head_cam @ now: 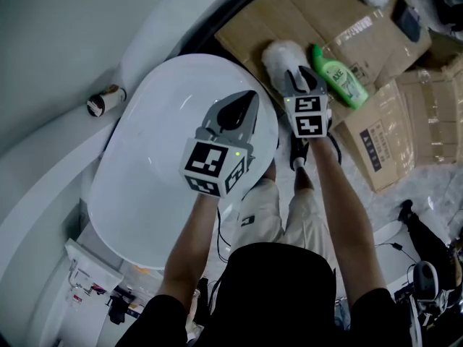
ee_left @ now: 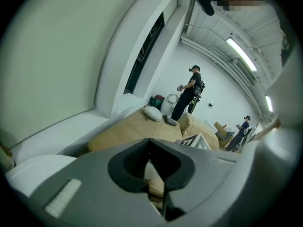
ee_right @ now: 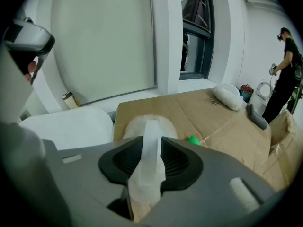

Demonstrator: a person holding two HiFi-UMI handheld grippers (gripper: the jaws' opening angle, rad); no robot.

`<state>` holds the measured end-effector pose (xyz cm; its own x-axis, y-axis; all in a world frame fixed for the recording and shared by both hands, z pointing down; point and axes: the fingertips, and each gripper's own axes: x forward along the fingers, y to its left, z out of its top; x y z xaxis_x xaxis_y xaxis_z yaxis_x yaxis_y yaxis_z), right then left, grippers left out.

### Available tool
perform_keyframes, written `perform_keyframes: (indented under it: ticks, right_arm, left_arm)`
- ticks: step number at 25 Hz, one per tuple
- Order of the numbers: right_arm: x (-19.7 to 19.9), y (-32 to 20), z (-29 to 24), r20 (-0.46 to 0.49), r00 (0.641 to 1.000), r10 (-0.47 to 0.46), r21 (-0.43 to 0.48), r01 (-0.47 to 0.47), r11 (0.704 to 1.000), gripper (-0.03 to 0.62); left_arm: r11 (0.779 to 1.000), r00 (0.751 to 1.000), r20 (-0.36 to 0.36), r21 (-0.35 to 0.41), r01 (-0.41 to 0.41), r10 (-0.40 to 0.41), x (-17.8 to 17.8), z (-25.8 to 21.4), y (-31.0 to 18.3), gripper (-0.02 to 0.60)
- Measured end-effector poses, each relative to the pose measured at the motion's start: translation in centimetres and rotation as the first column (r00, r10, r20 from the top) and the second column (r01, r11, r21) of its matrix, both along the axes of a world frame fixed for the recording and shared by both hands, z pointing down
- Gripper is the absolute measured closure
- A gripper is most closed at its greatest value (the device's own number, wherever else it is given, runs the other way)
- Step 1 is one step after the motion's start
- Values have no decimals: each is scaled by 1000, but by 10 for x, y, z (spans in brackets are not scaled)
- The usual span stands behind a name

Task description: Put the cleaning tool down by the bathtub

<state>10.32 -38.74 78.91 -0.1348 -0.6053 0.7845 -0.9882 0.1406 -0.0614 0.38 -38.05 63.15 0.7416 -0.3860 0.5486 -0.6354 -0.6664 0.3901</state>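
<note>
The bathtub (head_cam: pixel 145 143) lies below the left gripper (ee_left: pixel 150 145), whose jaws are together and empty. Cardboard (ee_right: pixel 189 110) spreads ahead of the right gripper (ee_right: pixel 151 148), its jaws clasping the cleaning tool (ee_right: pixel 144 124) by the handle, fluffy head just beyond the tips.

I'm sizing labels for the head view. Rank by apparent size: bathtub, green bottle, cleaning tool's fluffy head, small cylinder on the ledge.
1. bathtub
2-3. cleaning tool's fluffy head and green bottle: about alike, the head partly covered, so unranked
4. small cylinder on the ledge
</note>
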Motion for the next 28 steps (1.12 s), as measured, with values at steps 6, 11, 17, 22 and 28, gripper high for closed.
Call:
perform_keyframes:
  ticks: [6,11,17,22,28]
  right_arm:
    - [-1,3,-20,-4,1000,-21,35,21,999,487]
    - [-3,10,-43,7,1000,-12,60,11,998,479]
    - [-1,28,-75,19,1000,-25,94,23,995,479]
    - [-8,51,-105,22,997,-74,133,70,989,479]
    - [-10,86,-146,32,993,-117,194,109,975,479]
  left_arm:
    - [1000,1000,3,6,1,-1,4,-2,4,581]
    - [1000,1000,8,9,4,-4,4,-11,13,581]
    - [1000,1000,16,29,9,-9,6,-27,31,581]
    - [999,1000,16,50,16,-17,12,-43,55,581]
    - [997,999,14,72,31,-32,21,-62,93,581]
